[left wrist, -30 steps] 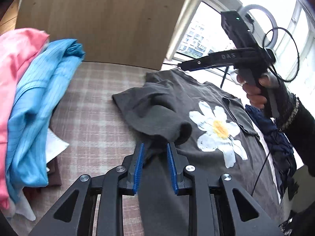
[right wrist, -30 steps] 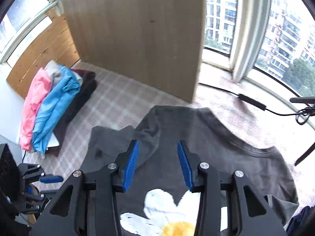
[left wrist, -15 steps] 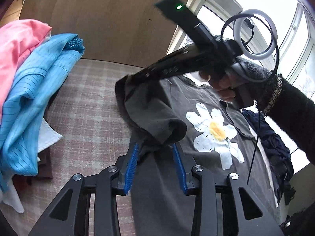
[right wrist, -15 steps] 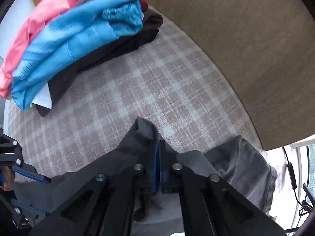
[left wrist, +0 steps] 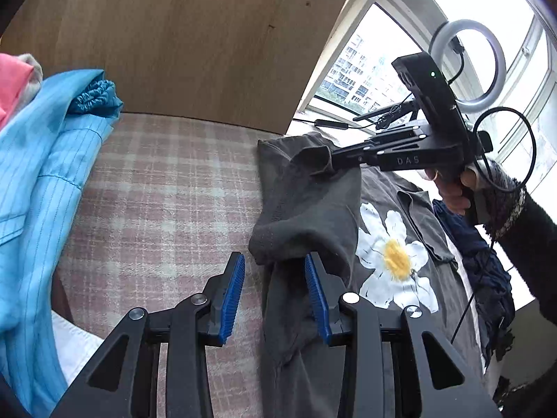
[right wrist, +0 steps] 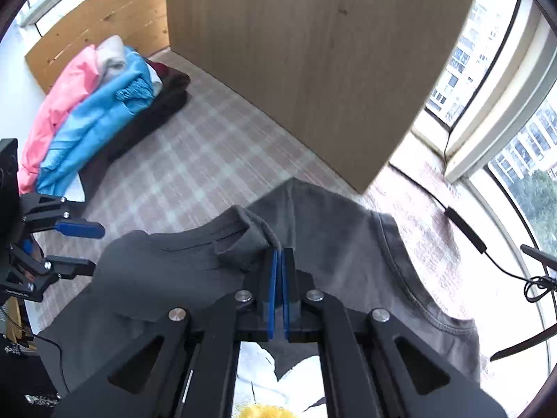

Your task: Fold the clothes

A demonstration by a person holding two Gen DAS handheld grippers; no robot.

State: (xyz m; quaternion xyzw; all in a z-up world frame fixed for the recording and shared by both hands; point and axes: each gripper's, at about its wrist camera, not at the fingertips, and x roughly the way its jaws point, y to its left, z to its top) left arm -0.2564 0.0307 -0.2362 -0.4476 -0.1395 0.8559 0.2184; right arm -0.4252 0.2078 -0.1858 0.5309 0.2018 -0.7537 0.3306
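Observation:
A dark grey T-shirt point(left wrist: 379, 209) with a white daisy print point(left wrist: 393, 257) lies on the plaid surface; it also shows in the right wrist view point(right wrist: 348, 244). My right gripper point(right wrist: 278, 261) is shut on the shirt's left sleeve point(right wrist: 243, 240) and holds it lifted over the shirt body; it shows in the left wrist view point(left wrist: 330, 160). My left gripper point(left wrist: 275, 268) is open, its fingers straddling the shirt's folded side edge point(left wrist: 289, 240) low on the surface. It appears at the left of the right wrist view point(right wrist: 78, 245).
A pile of clothes, pink and blue point(left wrist: 45, 181) on top, lies at the left point(right wrist: 94, 111). A wooden panel point(left wrist: 174, 41) stands behind the plaid surface point(left wrist: 167, 191). Dark blue cloth point(left wrist: 487, 261) lies at the right. A ring light point(left wrist: 466, 62) and cables stand by the window.
My right gripper has lifted the pinched sleeve and carried it right, over the shirt body. My left gripper has opened wider.

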